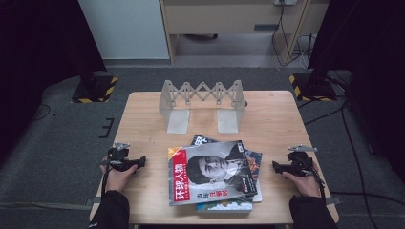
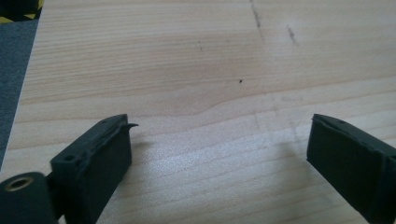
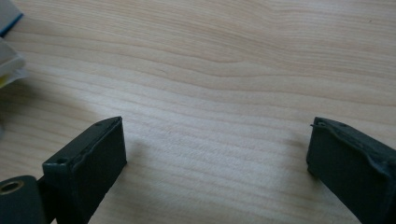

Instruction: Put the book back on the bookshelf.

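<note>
Nearest the lower edge of the high view, the person's two hands rest on the wooden table (image 1: 143, 119), one to each side of a stack of magazines (image 1: 215, 174). The left gripper (image 1: 141, 162) lies at lower left, its jaws spread wide over bare wood with nothing between them, as the left gripper view confirms. The right gripper (image 1: 275, 166) lies at lower right, jaws likewise wide and empty; in the right gripper view a corner of the stack shows at the upper left of the frame. The stack sits at lower centre, slightly fanned, the top magazine bearing a red title strip and lying askew over those beneath. Farther up, at upper centre, an expandable grey file rack (image 1: 203, 102) stands upright and empty. Judgement: the work in hand appears to be approaching the stack for lifting. Recommended practice: bring both grippers in level from opposite sides, take the top magazine alone by its edge, and avoid dragging the lower copies.
</note>
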